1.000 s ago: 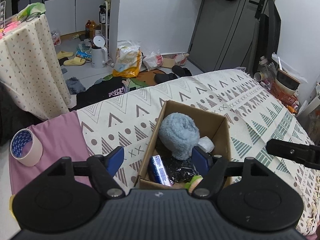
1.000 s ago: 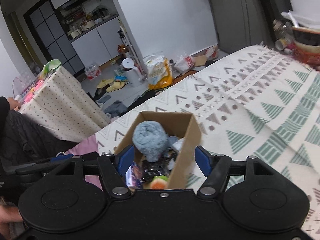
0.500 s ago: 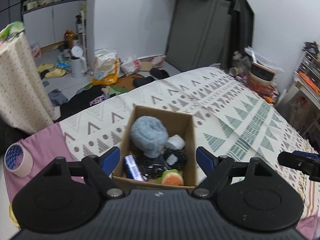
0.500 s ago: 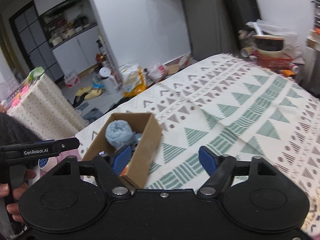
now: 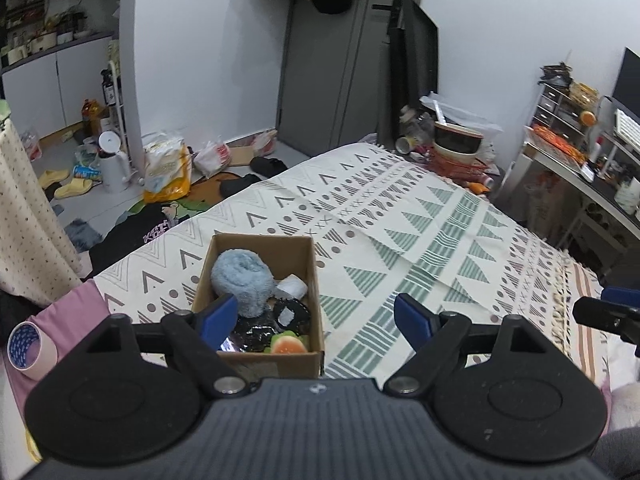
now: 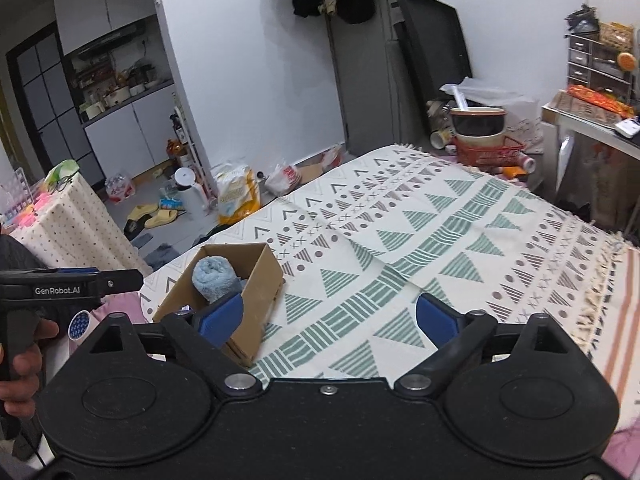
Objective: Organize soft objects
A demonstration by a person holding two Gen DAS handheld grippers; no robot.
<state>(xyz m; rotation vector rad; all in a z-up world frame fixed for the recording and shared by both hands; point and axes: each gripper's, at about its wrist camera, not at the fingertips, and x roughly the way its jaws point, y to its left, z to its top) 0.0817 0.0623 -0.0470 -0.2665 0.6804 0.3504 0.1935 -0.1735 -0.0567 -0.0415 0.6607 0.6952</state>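
Cardboard box (image 5: 262,300) sits packed on the patterned blanket (image 5: 420,240); left gripper (image 5: 316,318) and right gripper (image 6: 328,318) hover wide open, empty (best to lift clear slowly).

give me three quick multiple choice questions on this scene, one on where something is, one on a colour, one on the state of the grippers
1. Where does the roll of tape lie?
A. inside the cardboard box
B. on the pink cloth to the left of the box
C. on the floor by the slippers

2. What colour is the rolled fluffy towel in the cardboard box?
A. light blue
B. orange
C. dark green

3. How do the two hand-held grippers stand?
A. both shut on the towel
B. left shut, right open
C. both open and holding nothing

Answers:
1 B, the tape sits on the pink cloth beyond the box's left wall.
2 A, the towel's pile reads pale blue in both views.
3 C, the left hand-held gripper and right hand-held gripper both show blue fingers spread wide with only bedspread between.
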